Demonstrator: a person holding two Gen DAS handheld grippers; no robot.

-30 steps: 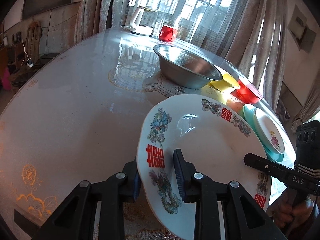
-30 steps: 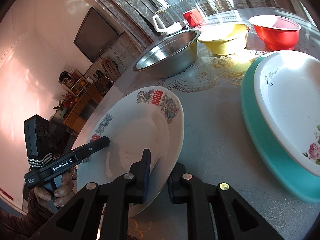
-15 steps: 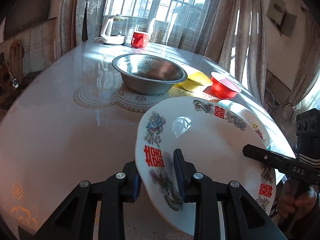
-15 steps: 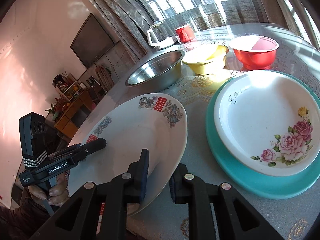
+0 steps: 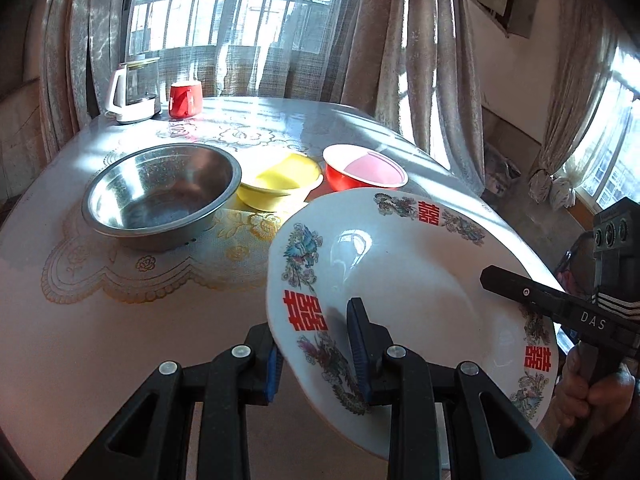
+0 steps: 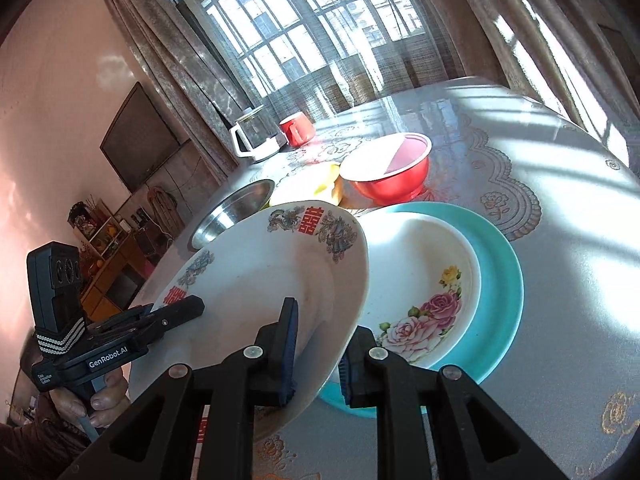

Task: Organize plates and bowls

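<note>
Both grippers were clamped on the same plate [image 5: 404, 280]: left gripper [image 5: 316, 356] with its fingers pinching the near rim, right gripper [image 6: 316, 356] pinching the opposite rim. The plate, white with red characters and bird motifs, was held tilted and clear of the tabletop [image 5: 100, 320], its far edge overlapping the rose-patterned plate [image 6: 424, 292] that sat nested on the teal plate [image 6: 500, 288]. Steel bowl [image 5: 160, 192], yellow bowl [image 5: 280, 184] and red bowl [image 6: 388, 172] stood in a row behind, not yet nested. My read: transport step, carrying this plate to the stack. Next move needs it levelled, centred over the rose plate and lowered flat; both grips should let go together, else it tips. Glazed rim looked slick, so any twist between hands could slip it.
</note>
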